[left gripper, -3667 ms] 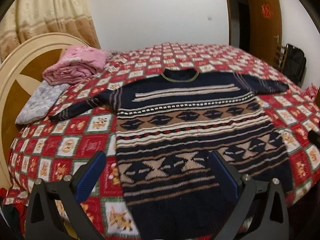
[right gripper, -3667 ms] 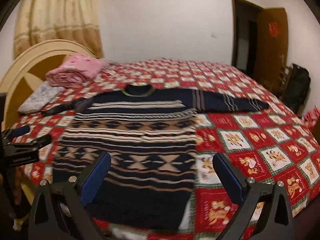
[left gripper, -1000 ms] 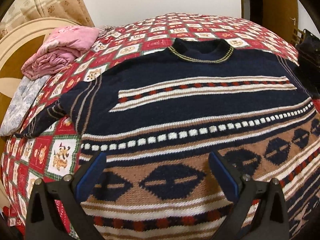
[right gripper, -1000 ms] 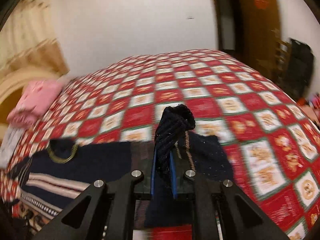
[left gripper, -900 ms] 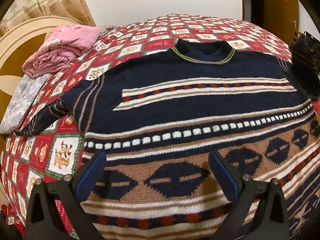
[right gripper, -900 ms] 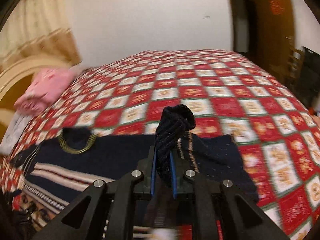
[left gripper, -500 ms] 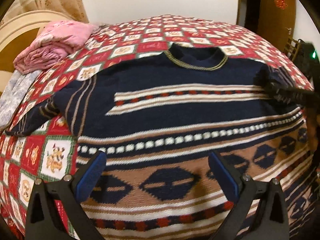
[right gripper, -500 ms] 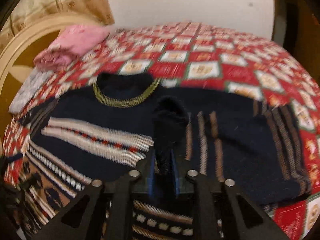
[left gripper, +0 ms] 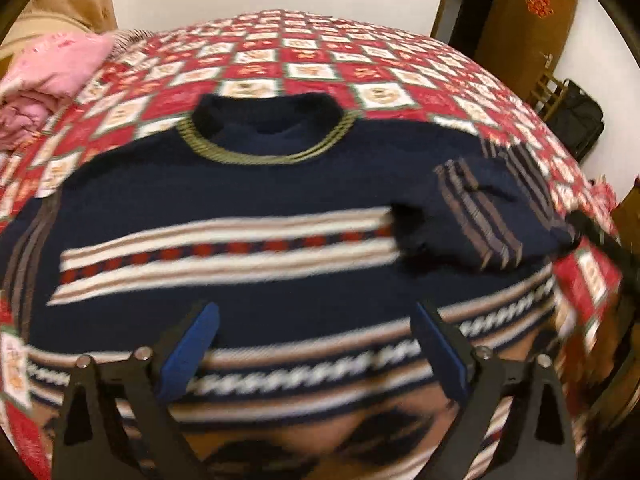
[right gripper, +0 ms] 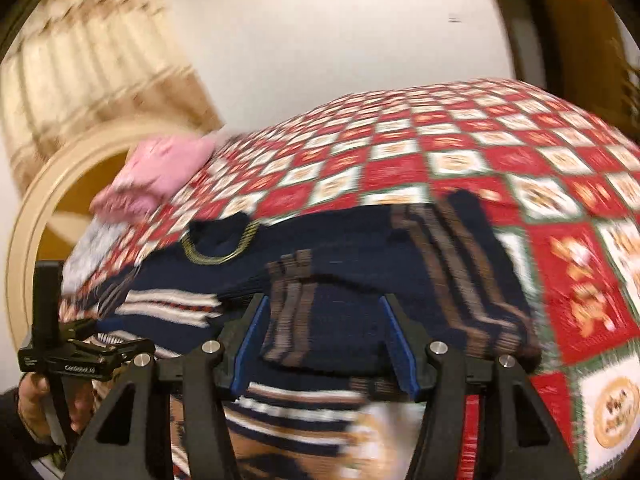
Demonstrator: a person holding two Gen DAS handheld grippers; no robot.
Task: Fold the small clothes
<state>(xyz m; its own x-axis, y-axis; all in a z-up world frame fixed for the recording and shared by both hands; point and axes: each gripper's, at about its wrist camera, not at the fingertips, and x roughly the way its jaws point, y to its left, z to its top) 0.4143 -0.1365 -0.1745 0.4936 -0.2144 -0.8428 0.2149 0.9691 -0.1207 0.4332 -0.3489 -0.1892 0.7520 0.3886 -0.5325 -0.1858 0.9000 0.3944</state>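
Observation:
A navy patterned sweater (left gripper: 248, 184) lies flat on the red quilted bed (left gripper: 304, 60), neck away from me. Its right sleeve (left gripper: 472, 216) lies folded across the chest. My left gripper (left gripper: 316, 344) is open and empty, hovering over the sweater's middle. In the right wrist view the same sweater (right gripper: 352, 240) shows with the folded sleeve (right gripper: 320, 320) lying between the blue pads of my right gripper (right gripper: 324, 340), which is open and holds nothing. The left gripper (right gripper: 80, 356) shows at the left edge of that view.
A pink folded blanket (left gripper: 44, 76) sits at the bed's left by the curved wooden headboard (right gripper: 52, 208). A brown door (left gripper: 520, 28) and a black bag (left gripper: 576, 120) stand to the right of the bed. Both views are blurred.
My right gripper carried the right sleeve inward over the chest, then opened and let it go. My left gripper moved up along the sweater towards the collar, still open.

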